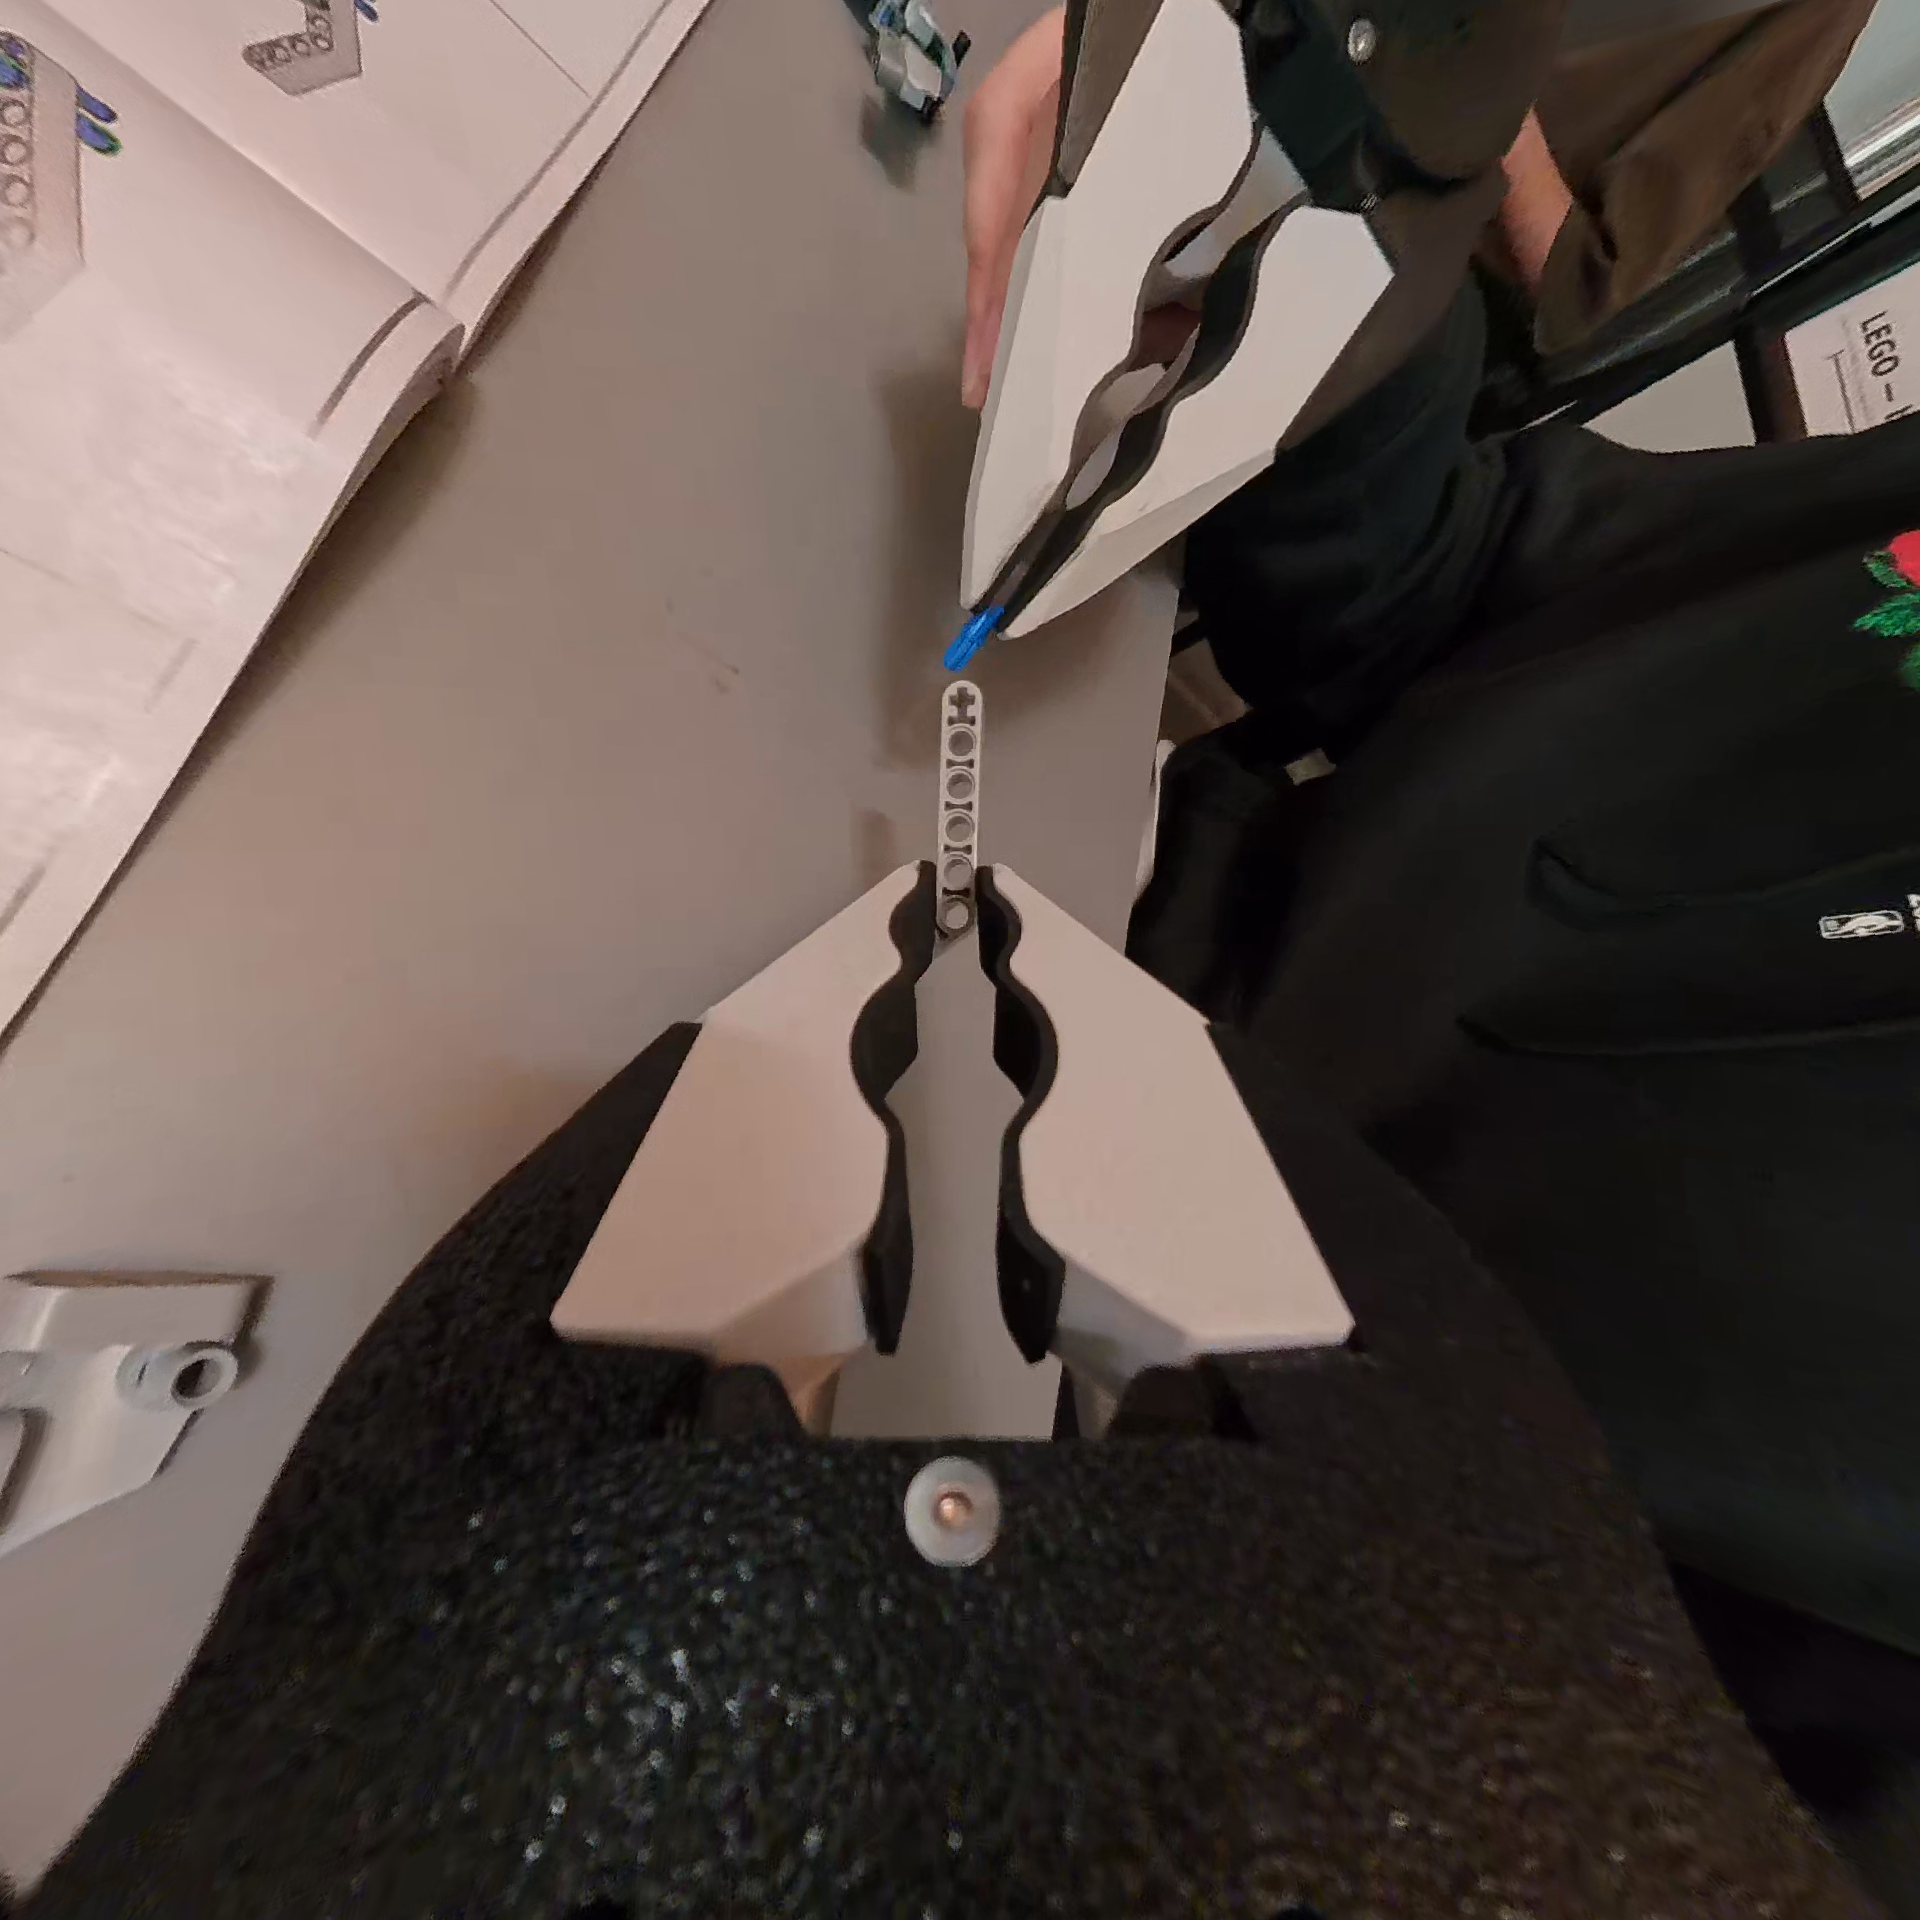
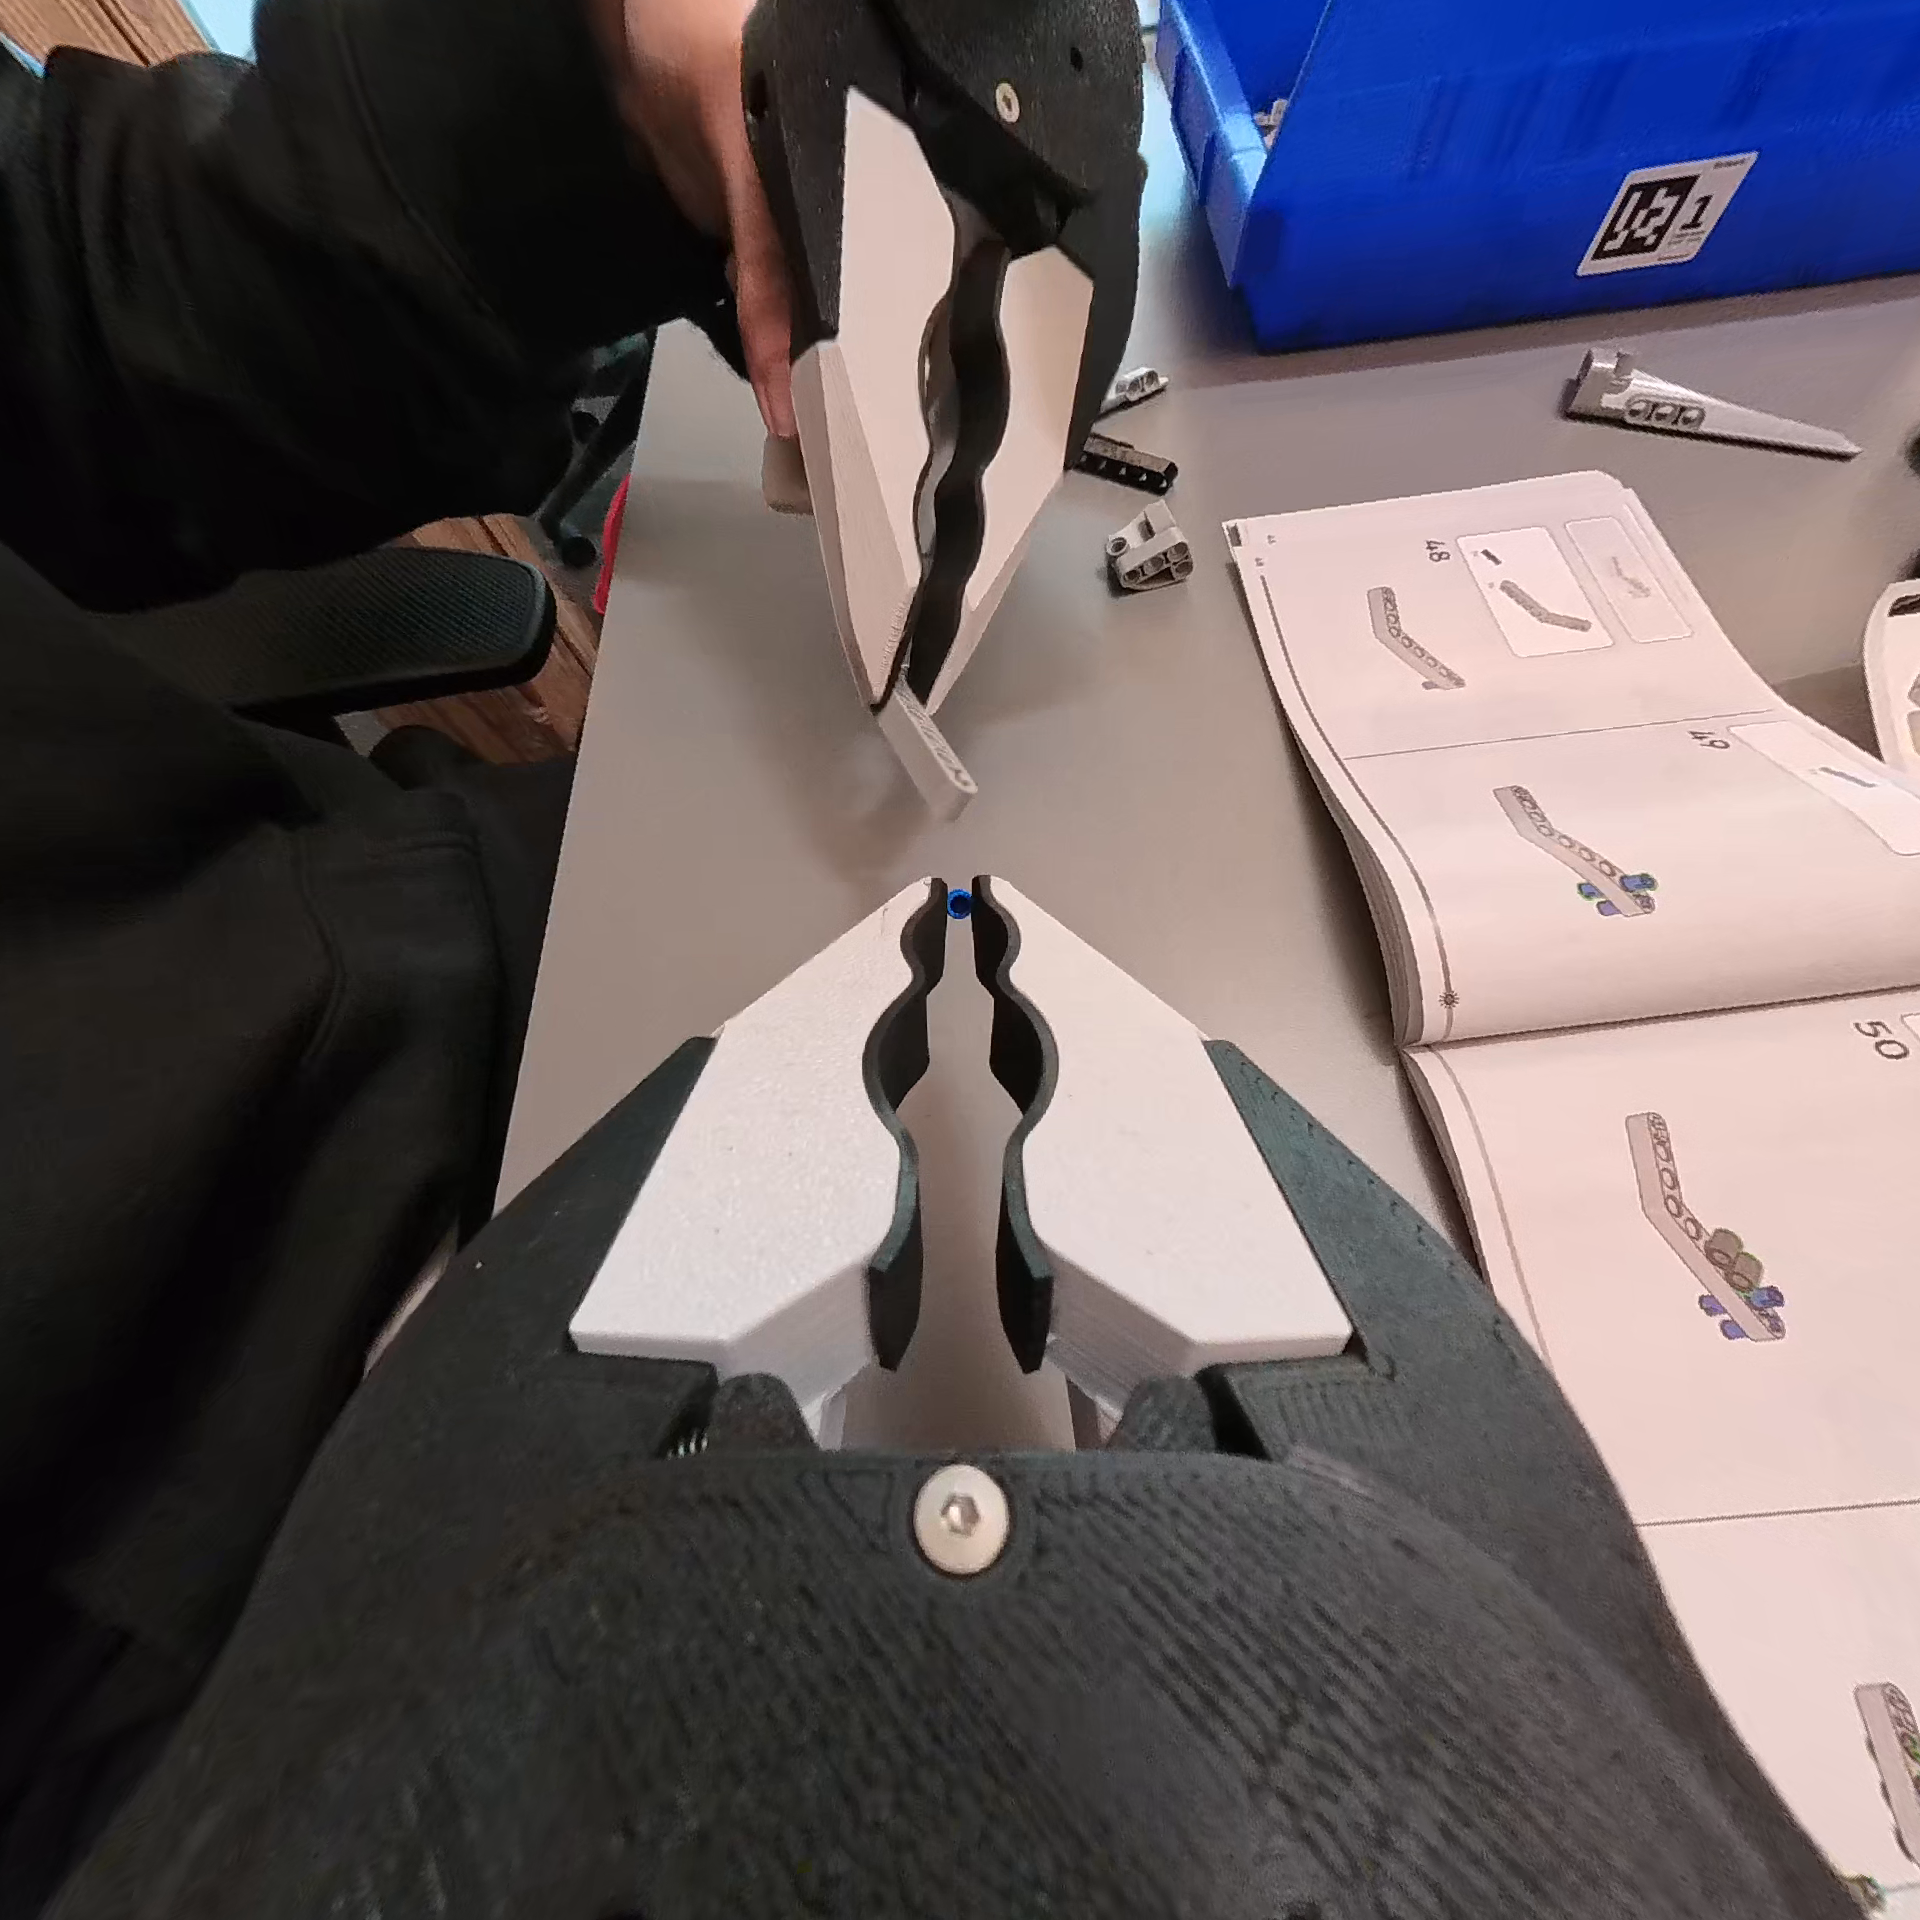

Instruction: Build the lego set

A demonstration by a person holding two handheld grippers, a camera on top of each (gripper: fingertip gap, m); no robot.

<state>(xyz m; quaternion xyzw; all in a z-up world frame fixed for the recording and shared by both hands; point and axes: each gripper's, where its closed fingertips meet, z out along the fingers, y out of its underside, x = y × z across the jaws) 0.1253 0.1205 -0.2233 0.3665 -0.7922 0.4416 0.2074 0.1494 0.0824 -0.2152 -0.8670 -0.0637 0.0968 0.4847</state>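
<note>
My left gripper (image 1: 957,883) is shut on the near end of a thin light-grey beam (image 1: 960,774) with a row of holes, held above the grey table (image 1: 623,644). My right gripper (image 1: 992,618) comes in from the upper right, shut on a small blue pin (image 1: 971,638) whose tip sits just off the beam's far end, not touching. In the right wrist view my right gripper (image 2: 959,891) pinches the blue pin (image 2: 958,906) at its tips. The left gripper (image 2: 902,698) hangs opposite with the grey beam (image 2: 935,764) sticking out toward it.
An open instruction booklet (image 2: 1621,831) lies right of the grippers; it also shows in the left wrist view (image 1: 208,364). A blue bin (image 2: 1558,156) stands at the back right. Loose grey parts (image 2: 1148,561), (image 2: 1704,416) lie on the table. A person in black (image 1: 1558,935) sits at the table's edge. Tip to tip, the grippers are about 6 cm apart.
</note>
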